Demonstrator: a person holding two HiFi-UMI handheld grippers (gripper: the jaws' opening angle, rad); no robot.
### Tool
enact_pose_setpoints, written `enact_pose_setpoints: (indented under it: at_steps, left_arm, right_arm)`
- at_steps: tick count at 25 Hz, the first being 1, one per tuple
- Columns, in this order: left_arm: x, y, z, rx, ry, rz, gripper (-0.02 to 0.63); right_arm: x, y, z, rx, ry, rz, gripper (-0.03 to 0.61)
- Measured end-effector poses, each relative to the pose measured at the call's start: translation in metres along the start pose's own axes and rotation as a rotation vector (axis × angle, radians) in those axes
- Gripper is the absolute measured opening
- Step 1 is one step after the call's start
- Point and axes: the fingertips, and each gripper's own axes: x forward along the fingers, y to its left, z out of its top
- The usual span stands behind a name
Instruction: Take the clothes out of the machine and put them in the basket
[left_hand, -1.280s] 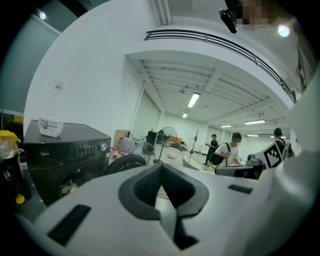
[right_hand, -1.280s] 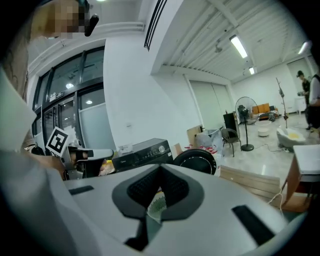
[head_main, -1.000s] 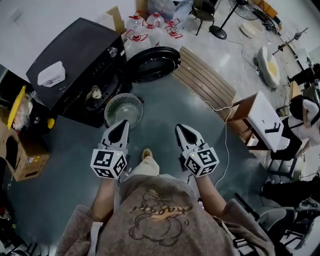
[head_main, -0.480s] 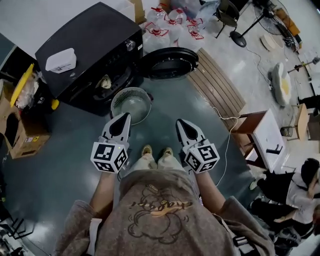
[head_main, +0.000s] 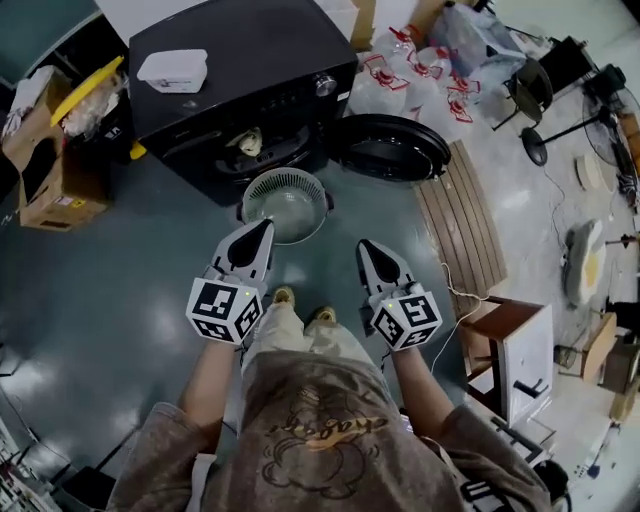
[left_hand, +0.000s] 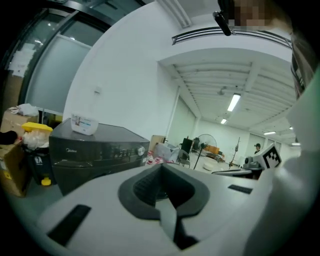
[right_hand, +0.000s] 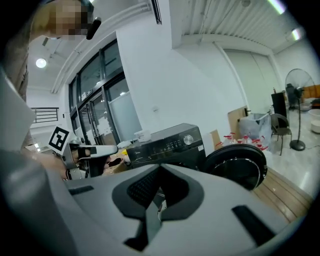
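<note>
Left gripper (left_hand: 162, 172): jaws pressed together, nothing between them. It hangs in front of me, tips aimed at the near rim of the basket (head_main: 287, 203).
Right gripper (right_hand: 159, 170): closed too, and empty. It is level with the left one, over bare floor to the right of the basket.
Basket: round and pale, on the floor just in front of the machine (head_main: 240, 70), between me and its mouth. It looks empty, though the mesh makes that hard to tell.
Clothes (head_main: 247, 143): a pale bundle shows at the machine's open mouth, beyond the basket. I judge nothing is out yet.
Door (head_main: 390, 147): swung open to the right and lying low, far right of the basket.
Risk, closed jaws: if I reach the bundle with both pairs shut, I only shove the cloth deeper instead of taking it.
Risk, basket: it stands right in my reach line, so a low pass could knock it aside or tip it.
Risk, door: a wide swing of the right gripper could clip its rim.
Risk, slipping cloth: the cloth is limp, and a pinch on one thin fold may let go. The loose end could also snag on the mouth or drop on the floor short of the basket.
</note>
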Motion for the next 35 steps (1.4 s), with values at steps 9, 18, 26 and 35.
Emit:
enact_pose_setpoints:
  at_steps: [9, 18, 26, 35]
  left_arm:
    - [0.031, 0.091, -0.071, -0.004, -0.038, 0.095, 0.006]
    - [0.074, 0.189, -0.162, -0.024, -0.059, 0.156, 0.006]
    - [0.12, 0.245, -0.261, -0.038, -0.094, 0.182, 0.006]
    - [0.157, 0.275, -0.335, 0.013, -0.153, 0.183, 0.006]
  right_arm:
    - [0.119, -0.01, -0.059, -0.08, 0.028, 0.128, -0.003]
    - [0.243, -0.023, -0.135, -0.137, 0.037, 0.211, -0.003]
    - [0.32, -0.056, -0.219, -0.16, 0.018, 0.259, -0.003]
    - [0.365, -0.096, -0.289, -0.196, -0.029, 0.28, -0.003]
